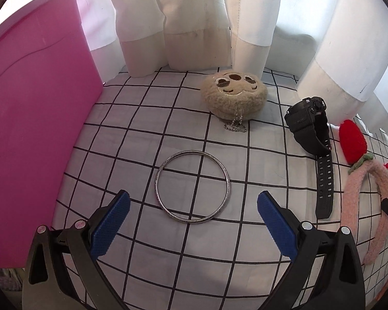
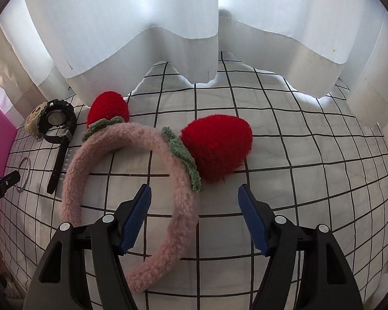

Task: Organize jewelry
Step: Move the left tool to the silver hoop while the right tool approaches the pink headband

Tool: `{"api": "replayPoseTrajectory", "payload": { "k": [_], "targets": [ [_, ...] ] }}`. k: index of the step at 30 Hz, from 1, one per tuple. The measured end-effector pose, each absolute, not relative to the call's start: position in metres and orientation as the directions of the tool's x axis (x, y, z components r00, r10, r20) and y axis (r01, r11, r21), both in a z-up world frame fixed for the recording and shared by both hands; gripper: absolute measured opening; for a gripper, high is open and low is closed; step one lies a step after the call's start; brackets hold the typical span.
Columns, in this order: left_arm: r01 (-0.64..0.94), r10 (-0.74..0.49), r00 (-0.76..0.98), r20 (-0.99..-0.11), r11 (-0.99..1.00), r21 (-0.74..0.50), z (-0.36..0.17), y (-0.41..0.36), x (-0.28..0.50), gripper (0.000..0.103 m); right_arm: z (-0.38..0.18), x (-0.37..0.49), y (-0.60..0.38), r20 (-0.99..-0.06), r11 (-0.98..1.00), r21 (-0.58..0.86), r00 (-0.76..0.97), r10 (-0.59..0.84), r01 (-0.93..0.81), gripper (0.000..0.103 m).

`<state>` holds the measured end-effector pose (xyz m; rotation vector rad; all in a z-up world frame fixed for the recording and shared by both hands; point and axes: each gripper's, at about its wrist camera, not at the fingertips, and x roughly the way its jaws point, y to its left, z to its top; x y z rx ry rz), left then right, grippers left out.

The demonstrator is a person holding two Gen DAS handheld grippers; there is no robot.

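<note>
Silver metal catches the light where the bangle (image 1: 192, 186) lies flat on the white cloth with black grid lines (image 1: 147, 118), directly ahead of the left gripper (image 1: 193, 205), whose blue-padded fingers (image 1: 111, 226) stand wide apart with nothing between them. Beyond the bangle sits a beige plush charm (image 1: 234, 93) with a small ball chain, and to its right a black watch (image 1: 313, 139) rests with its strap stretched toward the camera. A tall pink bin (image 1: 36, 129) stands at the left edge of the cloth, and white curtains (image 1: 194, 18) hang behind. The right gripper (image 2: 194, 215) is likewise spread open and empty, poised over the fuzzy pink headband (image 2: 132, 178), one arm of which runs under its left finger. Two red strawberry puffs with green leaves top the headband.
</note>
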<state>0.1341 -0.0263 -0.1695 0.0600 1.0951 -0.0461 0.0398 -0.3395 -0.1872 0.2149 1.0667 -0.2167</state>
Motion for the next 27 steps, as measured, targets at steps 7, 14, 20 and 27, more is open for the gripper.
{"api": "replayPoseTrajectory", "payload": {
  "k": [7,14,20,27],
  "targets": [
    [0.051,-0.007,0.424,-0.905,0.999,0.016,-0.191,-0.013,0.153,0.097,-0.196,0.040,-0.337,-0.889,0.952,0.055,0.449,-0.090,0.300,0.067],
    [0.058,-0.025,0.428,-0.904,0.998,-0.001,-0.199,-0.011,0.158,0.098,-0.202,0.048,-0.336,-0.892,0.950,0.044,0.440,-0.102,0.309,0.067],
    [0.061,-0.024,0.450,-0.893,0.998,0.004,-0.200,-0.011,0.157,0.098,-0.205,0.056,-0.330,-0.891,0.954,0.007,0.435,-0.131,0.300,0.073],
    [0.043,-0.011,0.459,-0.889,0.999,0.009,-0.200,-0.016,0.156,0.098,-0.208,0.065,-0.331,-0.891,0.949,0.000,0.432,-0.143,0.314,0.084]
  ]
}}
